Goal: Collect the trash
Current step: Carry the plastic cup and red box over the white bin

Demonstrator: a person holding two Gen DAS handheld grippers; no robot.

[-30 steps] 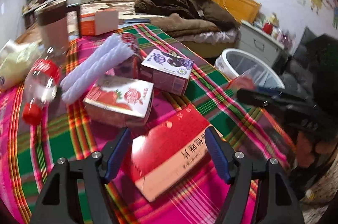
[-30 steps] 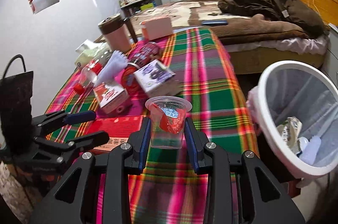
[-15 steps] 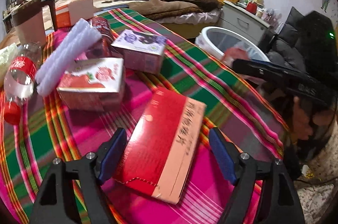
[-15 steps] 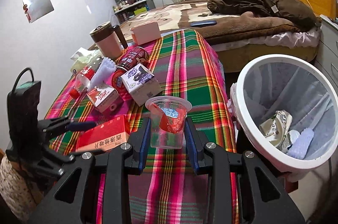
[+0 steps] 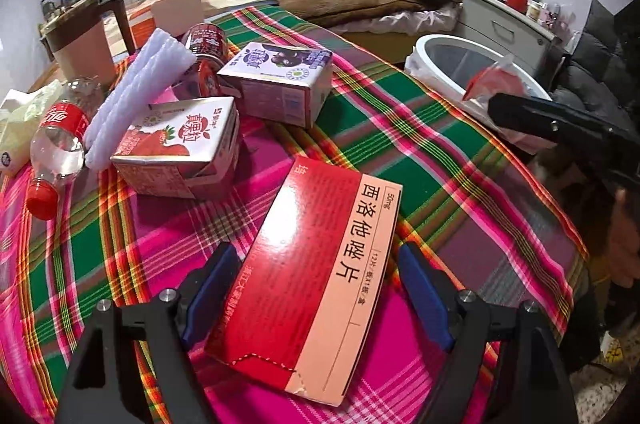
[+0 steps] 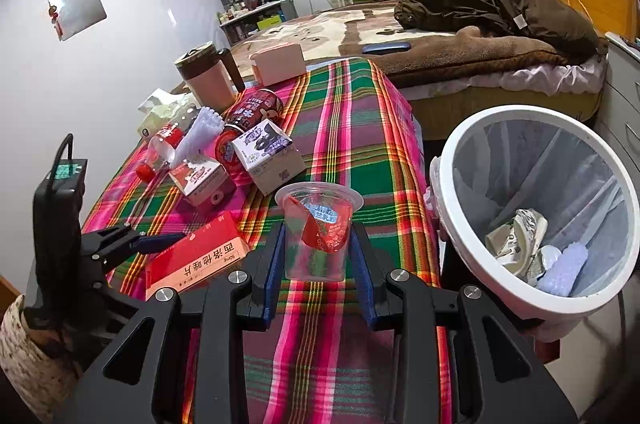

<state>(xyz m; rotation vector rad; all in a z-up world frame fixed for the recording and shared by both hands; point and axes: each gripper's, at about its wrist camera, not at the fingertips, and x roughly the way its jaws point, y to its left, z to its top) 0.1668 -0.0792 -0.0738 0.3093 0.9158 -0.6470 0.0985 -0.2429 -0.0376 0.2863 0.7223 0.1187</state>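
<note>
Straddling glossy flat red carton point(image 5: 316, 276), left gripper point(image 5: 320, 298) agape; right gripper point(image 6: 318, 270) pinching clear plastic cup point(image 6: 318, 232).

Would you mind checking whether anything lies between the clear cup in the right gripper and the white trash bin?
Nothing visible does. The clear cup, held in the right gripper, has only open air and tablecloth edge between it and the white trash bin to its right.

**Cup in the air, red box flat on the plaid**

Clear plastic cup point(image 6: 316, 232), upright, red wrapper crumpled inside, sits lower centre of the right wrist view. Flat red-and-pink medicine box point(image 5: 308, 264) lies face up on the table point(image 5: 400, 127), low in the left view. White bin point(image 6: 532, 207) at right holds crumpled trash.
</note>
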